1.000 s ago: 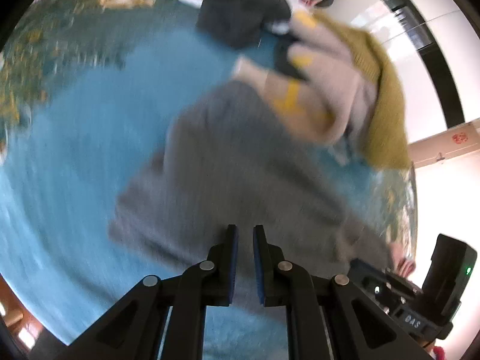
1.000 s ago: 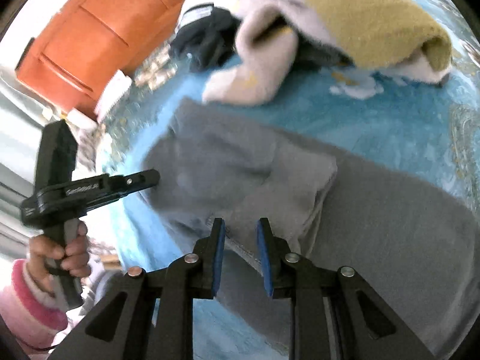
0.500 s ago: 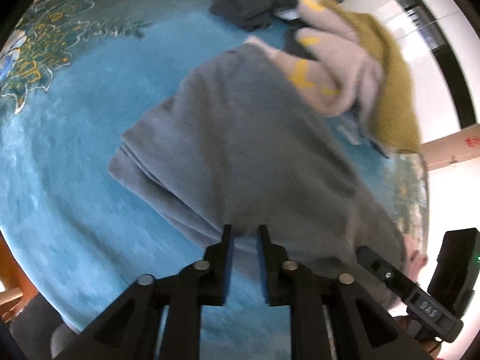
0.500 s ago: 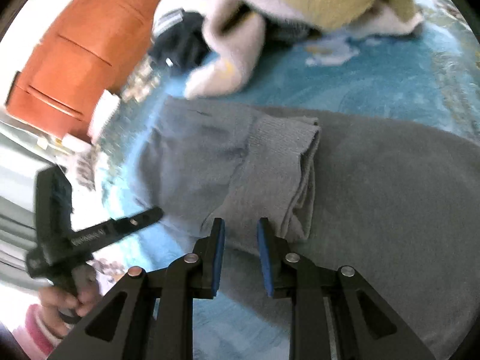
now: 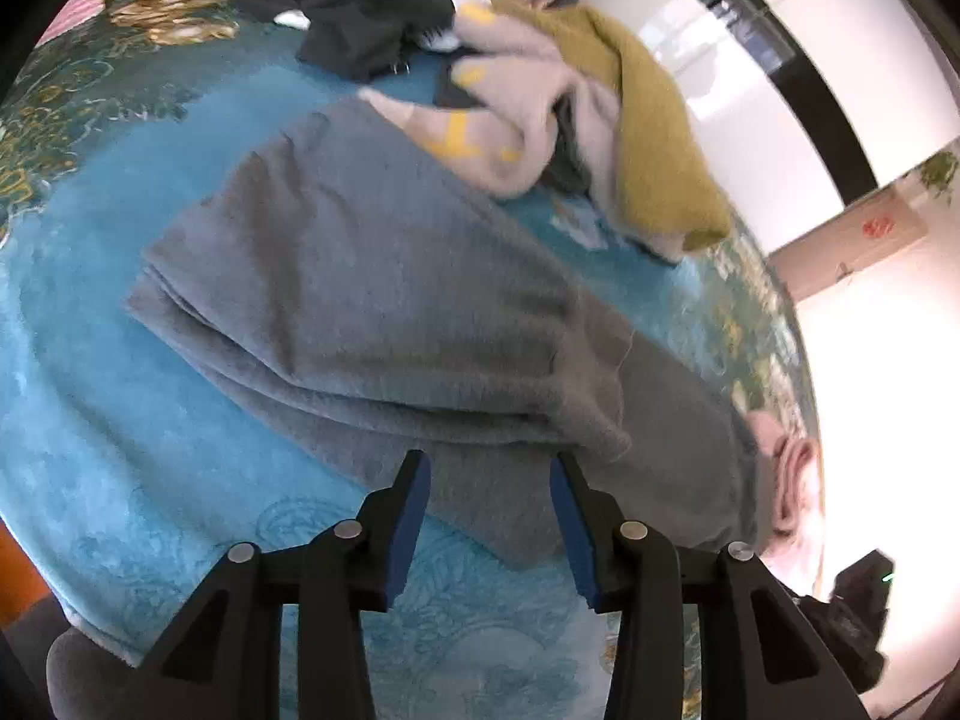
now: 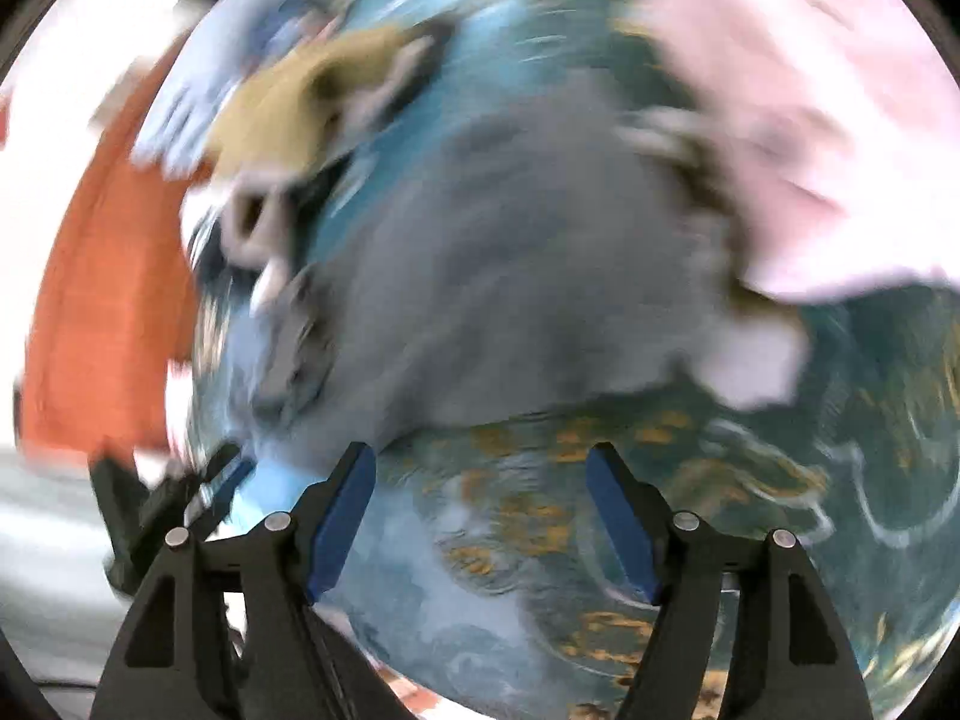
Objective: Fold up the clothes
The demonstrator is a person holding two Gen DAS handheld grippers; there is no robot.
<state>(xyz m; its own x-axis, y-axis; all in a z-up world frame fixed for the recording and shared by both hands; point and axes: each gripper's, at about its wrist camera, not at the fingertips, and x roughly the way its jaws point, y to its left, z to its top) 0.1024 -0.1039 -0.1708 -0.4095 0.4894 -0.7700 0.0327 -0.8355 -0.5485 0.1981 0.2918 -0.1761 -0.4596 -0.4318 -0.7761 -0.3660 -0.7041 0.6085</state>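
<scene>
A grey sweater (image 5: 384,276) lies folded in layers on the teal patterned carpet (image 5: 120,420). My left gripper (image 5: 489,474) hovers at its near edge, jaws opening, with only the cloth's edge seen beyond the gap and no pad pressing on it. In the blurred right wrist view the grey sweater (image 6: 510,276) fills the middle. My right gripper (image 6: 480,468) is over the carpet (image 6: 540,510) just off the sweater's near edge, jaws opening wide with nothing between them.
A pile of clothes lies beyond the sweater: a beige garment with yellow marks (image 5: 498,120), an olive knit (image 5: 654,138) and a black striped jacket (image 5: 372,18). A pink garment (image 6: 810,120) lies at the right. An orange cabinet (image 6: 102,300) stands at the left.
Both grippers have let go of the grey sweater and opened. The right gripper swung sideways and rolled, so its view is smeared. The left gripper drew back a little from the cloth.
</scene>
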